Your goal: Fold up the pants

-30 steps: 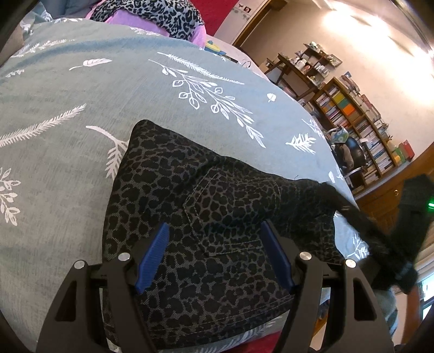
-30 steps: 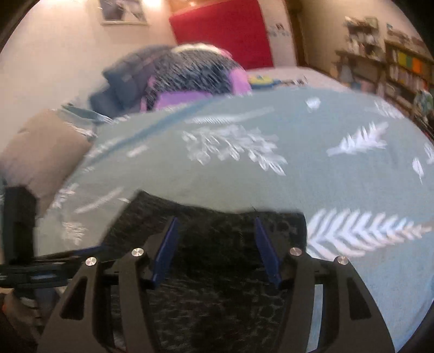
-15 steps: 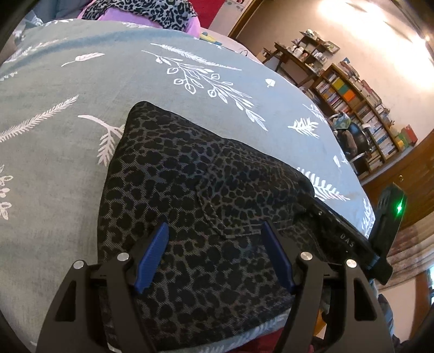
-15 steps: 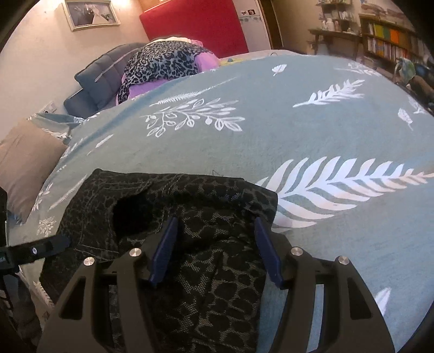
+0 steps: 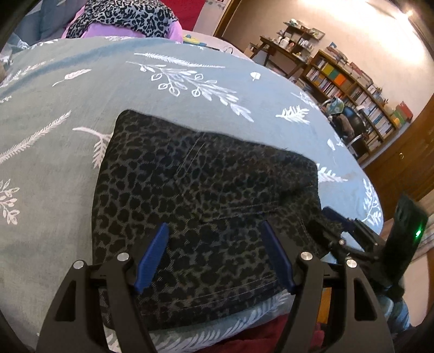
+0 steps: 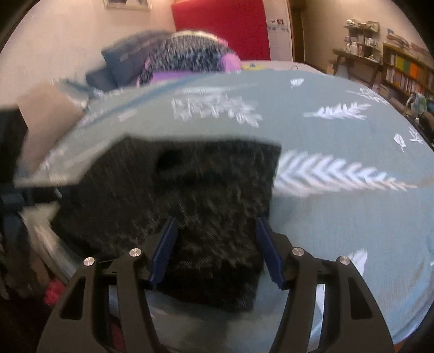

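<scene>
1. The pants (image 5: 206,195) lie folded into a compact block at the near edge of the bed (image 5: 54,141) — mostly done, perhaps a last tidy left
2. Left gripper (image 5: 215,255) and right gripper (image 6: 215,247) hover over them, jaws spread, pinching nothing
3. A clothes pile (image 5: 122,19) sits at the far edge — nothing blocks the way

Both wrist views close, angled down, sharing pants (image 5: 206,206)
</scene>
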### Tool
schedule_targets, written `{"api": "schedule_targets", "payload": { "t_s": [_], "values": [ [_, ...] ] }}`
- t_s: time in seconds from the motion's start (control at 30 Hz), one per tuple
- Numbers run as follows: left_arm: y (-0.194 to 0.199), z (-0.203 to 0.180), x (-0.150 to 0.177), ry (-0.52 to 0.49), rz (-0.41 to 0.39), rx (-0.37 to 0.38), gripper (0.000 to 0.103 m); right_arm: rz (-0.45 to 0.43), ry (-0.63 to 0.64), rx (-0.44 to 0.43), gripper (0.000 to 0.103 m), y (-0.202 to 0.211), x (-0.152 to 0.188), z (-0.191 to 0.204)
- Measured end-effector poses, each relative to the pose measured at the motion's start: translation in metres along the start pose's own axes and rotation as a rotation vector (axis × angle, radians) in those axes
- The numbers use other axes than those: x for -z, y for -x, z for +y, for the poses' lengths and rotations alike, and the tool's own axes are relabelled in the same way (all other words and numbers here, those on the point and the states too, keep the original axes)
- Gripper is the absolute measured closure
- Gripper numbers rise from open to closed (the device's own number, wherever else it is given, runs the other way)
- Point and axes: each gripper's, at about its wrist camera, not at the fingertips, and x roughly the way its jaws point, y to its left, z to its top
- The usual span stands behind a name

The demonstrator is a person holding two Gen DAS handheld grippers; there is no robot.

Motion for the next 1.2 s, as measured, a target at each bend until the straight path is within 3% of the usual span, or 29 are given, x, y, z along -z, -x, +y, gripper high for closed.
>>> {"api": "schedule_targets", "payload": {
  "t_s": [0.17,0.4,0.7,0.83,1.03,1.2],
  "values": [
    [-0.009,0.006,0.012,-0.039,0.013,-0.028,0.032,0.017,-0.080,-0.035,0.039,-0.009,0.024,-0.011],
    [-0.006,-0.001,0.015,-0.104,-0.009,-0.066,0.032,0.018,-0.108,-0.050,0.038,-0.010,0.024,-0.014],
    [0.020,0.026,-0.007,-0.005,-0.090,-0.096,0.022,-0.021,-0.249,-0.105,0.038,0.012,-0.005,-0.035],
    [0.020,0.040,-0.019,0.034,-0.099,-0.123,0.021,-0.029,-0.272,-0.036,0.038,0.014,-0.014,-0.046],
    [0.016,0.062,-0.023,0.106,-0.080,-0.116,0.021,0.020,-0.312,-0.034,0.038,0.008,0.011,-0.059],
    [0.012,0.074,-0.022,0.150,-0.060,-0.100,0.021,0.017,-0.364,-0.078,0.030,0.001,0.026,-0.069]
  ]
}}
